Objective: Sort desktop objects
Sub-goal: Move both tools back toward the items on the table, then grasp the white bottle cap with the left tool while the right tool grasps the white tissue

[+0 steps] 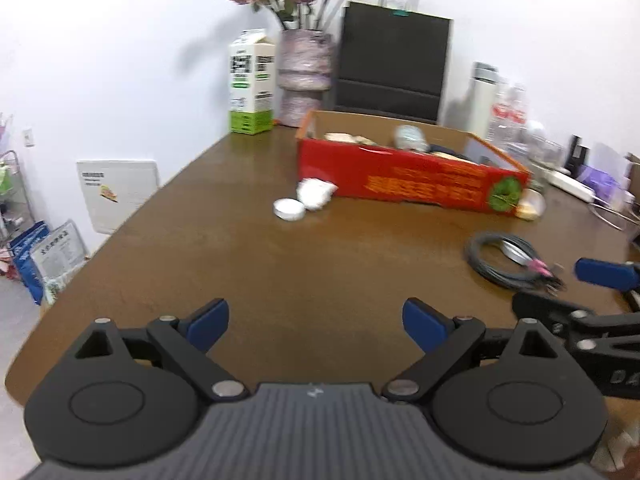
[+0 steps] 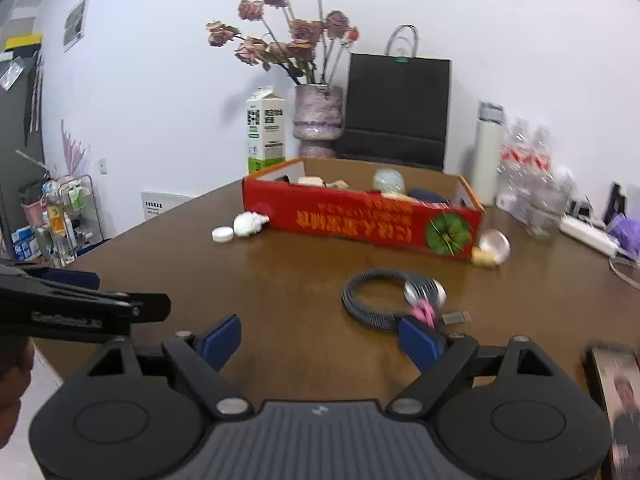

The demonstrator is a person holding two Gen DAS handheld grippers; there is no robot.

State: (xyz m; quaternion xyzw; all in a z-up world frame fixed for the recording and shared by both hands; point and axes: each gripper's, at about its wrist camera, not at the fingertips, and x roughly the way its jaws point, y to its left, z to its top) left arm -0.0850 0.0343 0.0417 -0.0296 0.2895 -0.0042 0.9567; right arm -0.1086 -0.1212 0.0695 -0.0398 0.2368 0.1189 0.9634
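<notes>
Both tools hang over the near edge of the table (image 1: 248, 264), each with its jaws spread wide and nothing between them. The coiled cable (image 2: 384, 300) lies just in front of the red box (image 2: 360, 220), nearest the right hand-held gripper (image 2: 320, 340). The white cap (image 1: 289, 209) and crumpled paper (image 1: 316, 194) sit at the box's left end, ahead of the left hand-held gripper (image 1: 316, 322). I'd take the cable first: come down over one side of the loop, pinch several strands at once, then lift it clear over the box wall
</notes>
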